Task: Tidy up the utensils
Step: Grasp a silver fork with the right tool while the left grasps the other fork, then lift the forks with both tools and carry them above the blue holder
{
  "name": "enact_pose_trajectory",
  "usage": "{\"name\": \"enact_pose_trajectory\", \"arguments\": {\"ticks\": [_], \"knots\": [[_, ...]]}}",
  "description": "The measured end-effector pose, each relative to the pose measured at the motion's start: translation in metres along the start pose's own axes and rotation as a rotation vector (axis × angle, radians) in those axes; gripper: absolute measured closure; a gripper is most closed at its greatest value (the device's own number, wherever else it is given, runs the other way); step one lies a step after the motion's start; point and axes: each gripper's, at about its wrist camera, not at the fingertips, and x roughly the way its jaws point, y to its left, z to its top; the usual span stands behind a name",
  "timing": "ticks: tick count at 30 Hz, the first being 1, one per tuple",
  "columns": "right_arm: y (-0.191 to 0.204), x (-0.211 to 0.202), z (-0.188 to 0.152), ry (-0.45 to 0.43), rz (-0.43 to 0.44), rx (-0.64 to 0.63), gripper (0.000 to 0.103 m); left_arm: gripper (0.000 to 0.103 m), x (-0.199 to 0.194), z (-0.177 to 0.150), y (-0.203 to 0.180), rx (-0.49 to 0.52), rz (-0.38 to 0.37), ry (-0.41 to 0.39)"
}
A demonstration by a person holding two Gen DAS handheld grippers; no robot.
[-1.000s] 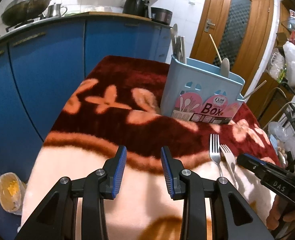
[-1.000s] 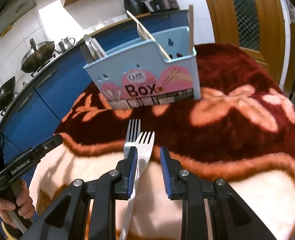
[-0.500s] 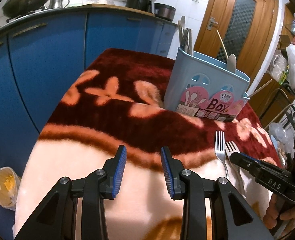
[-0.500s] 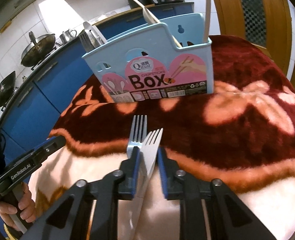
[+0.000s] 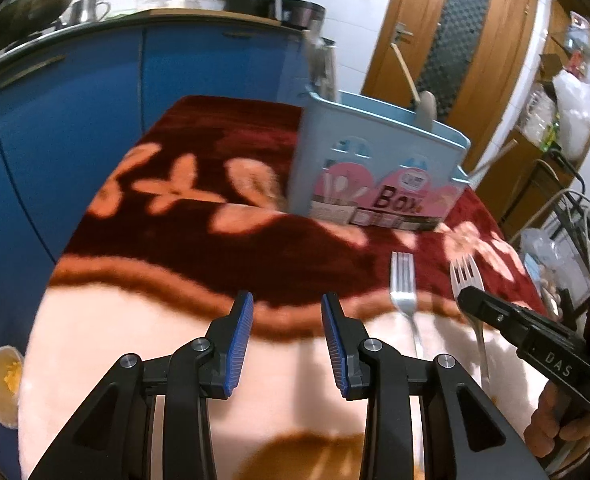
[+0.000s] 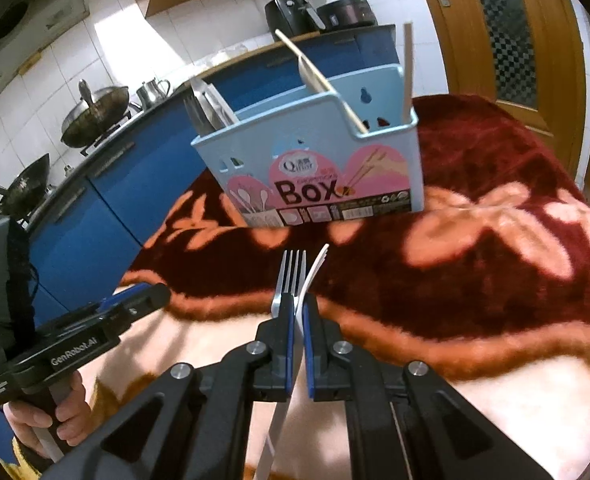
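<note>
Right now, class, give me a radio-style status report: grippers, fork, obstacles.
Right gripper shut on white fork, turned on edge. Left gripper open, empty. Metal fork flat on blanket. Utensil box ahead; nothing between.

Both my grippers are matte black plastic. Left gripper (image 5: 283, 340) has ribbed blue pads (image 5: 239, 344) on angular fingers and silver screws (image 5: 200, 345) at the joints. Right gripper (image 6: 298, 350) is built the same; its side reads "DAS" (image 5: 558, 364). Left body reads "GenRobot.AI" (image 6: 73, 354), with a black cable (image 6: 19, 280) behind. Bare-skinned left hand (image 6: 51, 420) and right hand (image 5: 555, 424) on the grips.
</note>
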Motion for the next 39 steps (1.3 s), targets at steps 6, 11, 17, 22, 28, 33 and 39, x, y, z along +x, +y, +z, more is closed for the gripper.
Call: {"name": "enact_pose_trajectory", "arguments": {"ticks": [6,11,17,22,28,33,39], "knots": [[-0.003,-0.015,-0.003,-0.047,-0.017,-0.008,0.097,0.067,0.007,0.000,-0.022,0.041,-0.063,0.049],[-0.012,-0.028,-0.005,-0.084,-0.025,-0.012,0.097,0.067,0.014,-0.001,-0.046,0.086,-0.086,0.093],[-0.024,-0.038,-0.008,-0.109,-0.027,0.005,0.097,0.070,0.027,-0.002,-0.069,0.137,-0.128,0.175],[-0.034,-0.045,-0.011,-0.125,-0.024,0.024,0.097,0.088,0.046,-0.004,-0.084,0.158,-0.154,0.288],[-0.043,-0.049,-0.013,-0.138,-0.018,0.045,0.097,0.088,0.063,0.004,-0.091,0.170,-0.155,0.384],[-0.048,-0.048,-0.015,-0.141,-0.010,0.062,0.097,0.090,0.070,0.010,-0.097,0.185,-0.140,0.417],[-0.048,-0.052,-0.018,-0.150,-0.010,0.065,0.097,0.098,0.068,0.009,-0.086,0.136,-0.173,0.369]]}}
